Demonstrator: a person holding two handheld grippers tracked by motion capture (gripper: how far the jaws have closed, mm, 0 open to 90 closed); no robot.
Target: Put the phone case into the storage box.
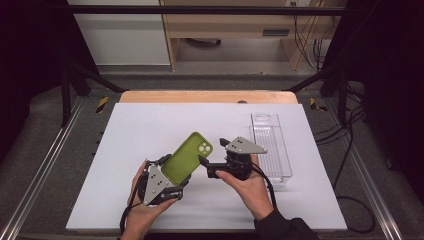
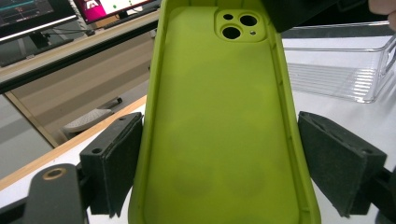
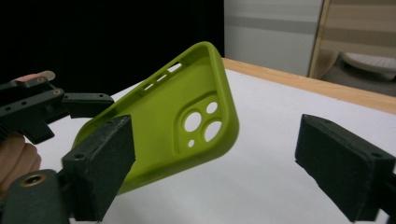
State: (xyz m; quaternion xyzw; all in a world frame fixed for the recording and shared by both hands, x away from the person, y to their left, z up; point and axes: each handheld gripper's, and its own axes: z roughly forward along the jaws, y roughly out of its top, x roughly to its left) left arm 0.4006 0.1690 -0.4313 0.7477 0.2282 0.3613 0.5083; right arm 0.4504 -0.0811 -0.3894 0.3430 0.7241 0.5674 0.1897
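A lab: black frame rig [image 1: 75,75], trailing cables [image 1: 350,145], monitors [image 2: 32,11] beside the white table [image 1: 150,125].

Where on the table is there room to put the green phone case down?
The white mat is bare along its far edge and down its left side, left of the phone case. The near right corner is free too. It is crowded in the middle, around both grippers, and at the right, where the clear plastic tray lies.

L gripper [image 1: 167,172] clamped, tilted up; R gripper [image 1: 212,152] jaws apart.
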